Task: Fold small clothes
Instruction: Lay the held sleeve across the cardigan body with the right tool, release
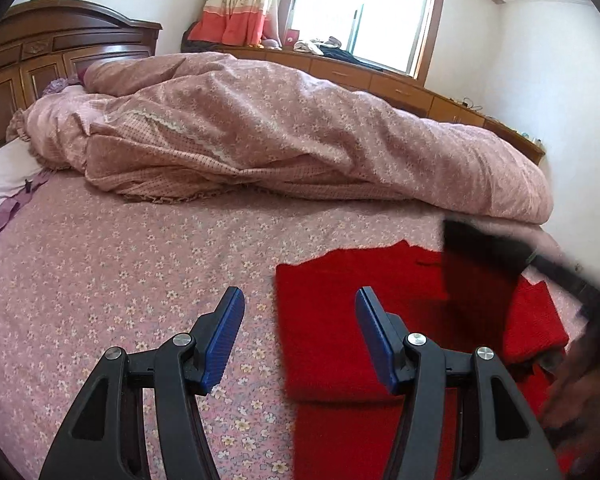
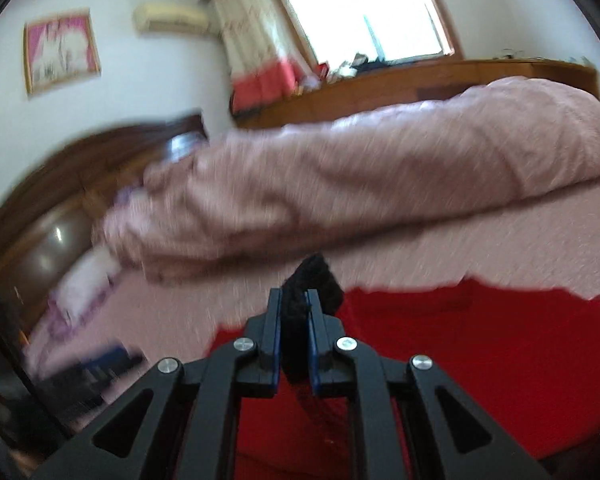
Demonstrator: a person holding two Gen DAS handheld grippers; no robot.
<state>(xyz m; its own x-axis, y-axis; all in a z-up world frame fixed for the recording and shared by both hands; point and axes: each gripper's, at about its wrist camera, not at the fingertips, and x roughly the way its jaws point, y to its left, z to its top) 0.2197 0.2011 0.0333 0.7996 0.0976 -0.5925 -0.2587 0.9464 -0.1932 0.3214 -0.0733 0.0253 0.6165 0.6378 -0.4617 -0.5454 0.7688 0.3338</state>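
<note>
The right tool (image 2: 294, 312) is clamped on a black knit piece (image 2: 314, 276) above the red garment (image 2: 480, 344), which is spread flat on the bed (image 1: 100, 280). The left tool (image 1: 300, 312) is held open, empty. A pink quilt (image 1: 300, 128) is heaped behind. The right view is blurred.

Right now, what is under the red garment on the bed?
The red garment lies on the pink floral bedsheet, which shows all around it. Whatever lies directly beneath is covered. The right gripper holds a black cloth above it.
</note>
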